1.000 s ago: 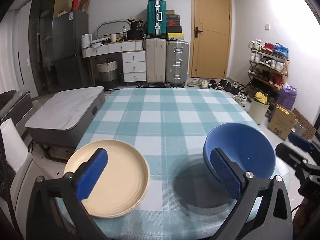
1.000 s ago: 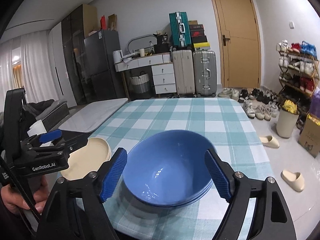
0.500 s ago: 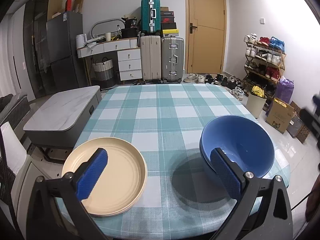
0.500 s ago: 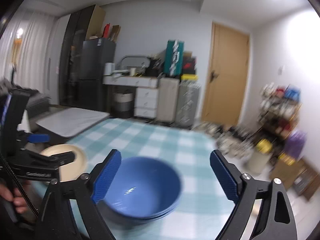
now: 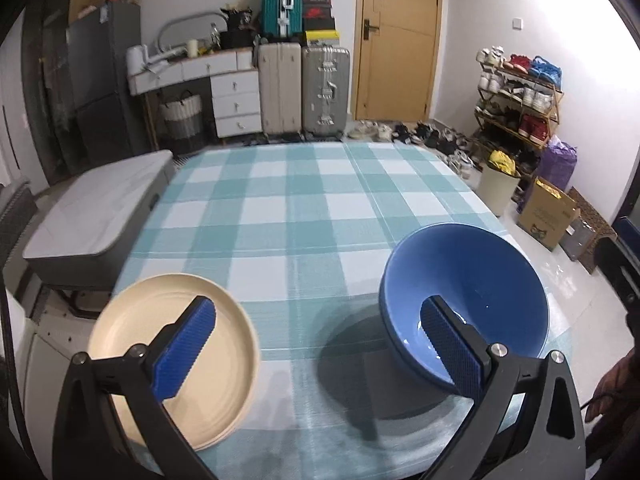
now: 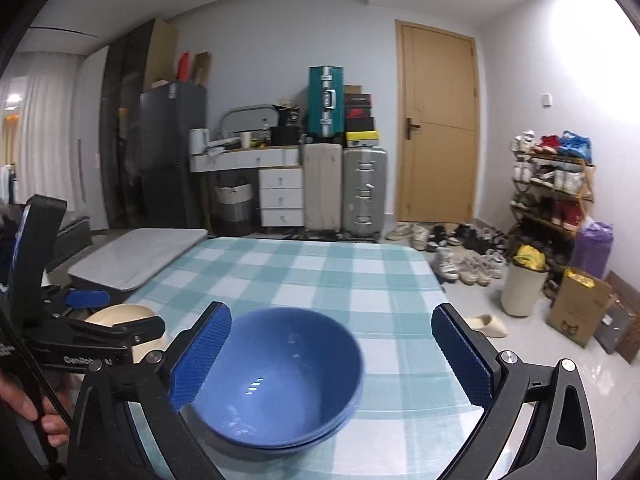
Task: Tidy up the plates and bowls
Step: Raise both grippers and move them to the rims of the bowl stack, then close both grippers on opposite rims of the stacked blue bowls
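Blue bowls (image 6: 276,380) sit unheld between the right claw's (image 6: 332,356) just-widened jaws.

A wooden door (image 6: 436,128) stood right of centre in the pale back wall. Suitcases (image 6: 344,192) and white drawers (image 6: 280,196) lined the middle, a dark fridge (image 6: 172,152) the left, and a shoe rack (image 6: 552,184) the right edge.

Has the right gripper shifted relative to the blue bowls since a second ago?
Yes. The right gripper has pulled back and tilted up: the blue bowls, once centred between its fingers, now sit lower left against the checked tablecloth. Its jaws have just been opening, gripping nothing.
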